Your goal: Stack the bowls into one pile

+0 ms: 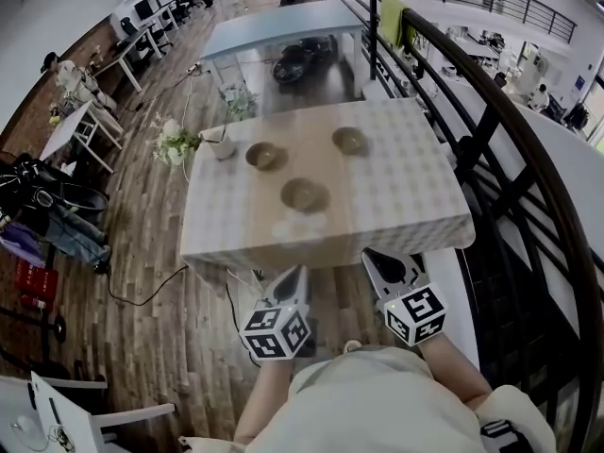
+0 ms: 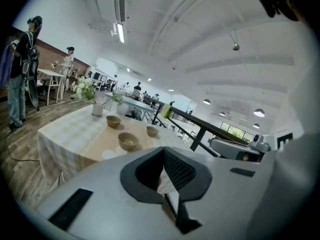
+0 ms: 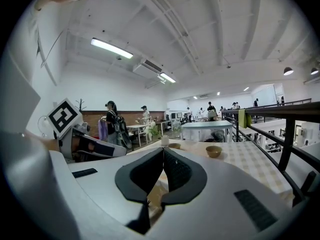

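Note:
Three olive-brown bowls stand apart on the checked tablecloth [image 1: 406,196]: one at the back left [image 1: 263,155], one at the back right [image 1: 349,140], one nearer the front [image 1: 303,193]. The left gripper view shows all three bowls [image 2: 128,140] ahead; the right gripper view shows the back right bowl [image 3: 214,151] and another bowl [image 3: 174,145]. My left gripper [image 1: 294,274] and right gripper [image 1: 375,256] hang below the table's front edge, short of the bowls. Both are shut, tips touching, and hold nothing.
A white pot [image 1: 223,145] and a bunch of white flowers [image 1: 176,142] stand at the table's back left corner. A dark railing [image 1: 491,130] runs along the right side. A second table [image 1: 274,26] stands behind. People stand far off by desks [image 2: 24,69].

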{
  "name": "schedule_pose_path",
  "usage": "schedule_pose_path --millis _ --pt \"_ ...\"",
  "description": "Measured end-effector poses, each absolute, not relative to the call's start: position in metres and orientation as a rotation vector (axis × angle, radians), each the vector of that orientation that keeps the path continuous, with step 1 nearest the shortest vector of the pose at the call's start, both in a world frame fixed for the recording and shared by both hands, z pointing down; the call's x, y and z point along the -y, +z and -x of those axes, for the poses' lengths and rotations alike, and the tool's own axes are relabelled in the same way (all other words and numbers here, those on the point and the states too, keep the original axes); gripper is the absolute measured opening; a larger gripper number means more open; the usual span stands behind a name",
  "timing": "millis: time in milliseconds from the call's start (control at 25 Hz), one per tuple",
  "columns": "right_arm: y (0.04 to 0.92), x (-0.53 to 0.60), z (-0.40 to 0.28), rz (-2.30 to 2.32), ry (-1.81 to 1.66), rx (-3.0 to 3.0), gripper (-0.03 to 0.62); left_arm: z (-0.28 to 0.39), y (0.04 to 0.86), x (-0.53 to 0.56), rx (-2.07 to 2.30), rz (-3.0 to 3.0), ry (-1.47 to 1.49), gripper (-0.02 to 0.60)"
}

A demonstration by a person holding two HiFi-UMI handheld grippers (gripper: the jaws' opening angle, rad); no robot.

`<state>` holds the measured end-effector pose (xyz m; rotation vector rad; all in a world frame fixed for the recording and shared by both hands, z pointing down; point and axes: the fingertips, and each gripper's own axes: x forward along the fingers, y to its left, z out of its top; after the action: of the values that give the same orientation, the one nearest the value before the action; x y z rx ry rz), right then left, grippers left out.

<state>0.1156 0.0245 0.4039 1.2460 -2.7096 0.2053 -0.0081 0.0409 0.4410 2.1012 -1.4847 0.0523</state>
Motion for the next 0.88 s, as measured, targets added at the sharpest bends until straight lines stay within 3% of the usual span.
schedule_pose_path --millis 880 --pt "0.438 0.09 -0.049 -1.186 0.277 2.644 0.002 0.082 0.468 0.065 1.518 -2.023 0.075 0.005"
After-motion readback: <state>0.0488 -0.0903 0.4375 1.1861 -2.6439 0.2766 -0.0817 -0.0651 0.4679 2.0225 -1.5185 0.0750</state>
